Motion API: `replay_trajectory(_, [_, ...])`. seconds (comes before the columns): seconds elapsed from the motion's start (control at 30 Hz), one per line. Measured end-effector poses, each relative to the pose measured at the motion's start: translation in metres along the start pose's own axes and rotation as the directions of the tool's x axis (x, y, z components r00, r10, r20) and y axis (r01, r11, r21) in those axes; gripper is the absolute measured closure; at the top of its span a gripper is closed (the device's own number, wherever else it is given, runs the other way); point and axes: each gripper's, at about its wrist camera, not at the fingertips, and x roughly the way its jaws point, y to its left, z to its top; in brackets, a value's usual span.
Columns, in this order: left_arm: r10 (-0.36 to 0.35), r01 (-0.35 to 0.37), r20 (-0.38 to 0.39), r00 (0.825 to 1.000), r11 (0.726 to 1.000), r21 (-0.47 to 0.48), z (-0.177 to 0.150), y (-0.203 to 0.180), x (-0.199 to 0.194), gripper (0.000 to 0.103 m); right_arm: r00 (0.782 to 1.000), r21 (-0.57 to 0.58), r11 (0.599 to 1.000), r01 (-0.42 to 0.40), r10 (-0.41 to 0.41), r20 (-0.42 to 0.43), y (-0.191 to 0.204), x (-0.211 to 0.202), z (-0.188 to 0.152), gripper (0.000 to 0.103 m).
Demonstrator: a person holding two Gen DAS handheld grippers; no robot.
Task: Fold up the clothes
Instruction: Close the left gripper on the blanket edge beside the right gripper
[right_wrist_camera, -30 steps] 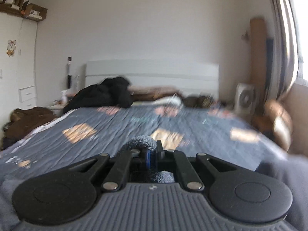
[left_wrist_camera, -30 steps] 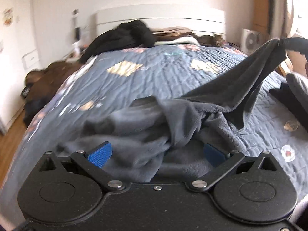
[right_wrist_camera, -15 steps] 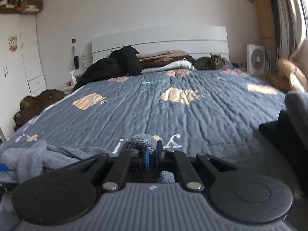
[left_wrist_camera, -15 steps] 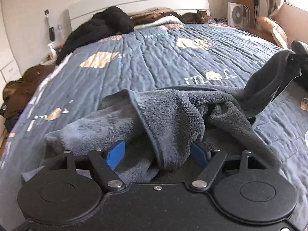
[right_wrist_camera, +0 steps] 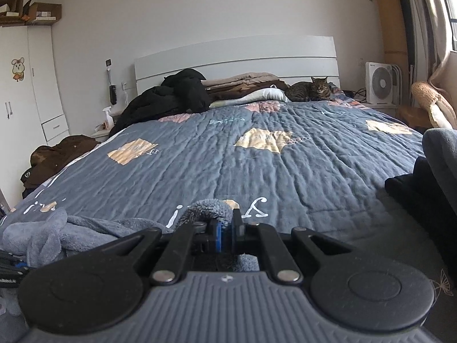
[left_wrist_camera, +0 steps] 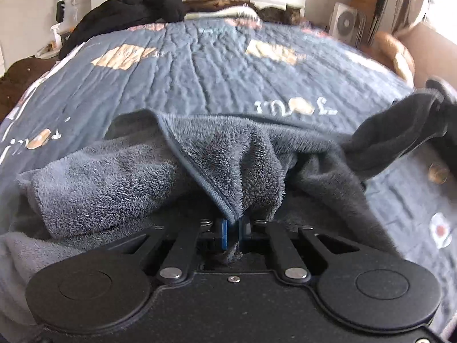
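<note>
Fleece garment (left_wrist_camera: 137,183) bunched on the bed quilt (left_wrist_camera: 200,65). Left hand-held gripper (left_wrist_camera: 232,233) clenched on its piped hem; right hand-held gripper (right_wrist_camera: 225,231) clenched on another fold. Cat (right_wrist_camera: 310,89) by headboard, far right.

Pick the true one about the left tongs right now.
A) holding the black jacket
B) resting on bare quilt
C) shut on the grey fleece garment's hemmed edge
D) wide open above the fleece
C: the left tongs pinch the grey fleece garment by its stitched edge between blue pads.
</note>
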Motion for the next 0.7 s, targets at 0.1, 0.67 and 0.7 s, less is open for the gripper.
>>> replay_trajectory(0.1, [0.005, -0.005, 0.019, 1.000, 1.000, 0.009, 0.003, 0.003, -0.015, 0.097, 1.000, 0.006, 1.000, -0.001, 0.001, 0.003, -0.001, -0.001, 0.001, 0.097])
replay_trajectory(0.67, [0.431, -0.438, 0.081, 0.899, 0.879, 0.190, 0.059, 0.119, -0.183, 0.098, 0.988, 0.136, 0.990, 0.044, -0.063, 0.143, -0.025, -0.041, 0.044, 0.098])
replay_trajectory(0.7, [0.456, -0.465, 0.092, 0.885, 0.864, 0.194, 0.064, 0.124, -0.196, 0.098, 0.985, 0.138, 0.989, 0.048, -0.070, 0.160, -0.025, -0.047, 0.053, 0.098])
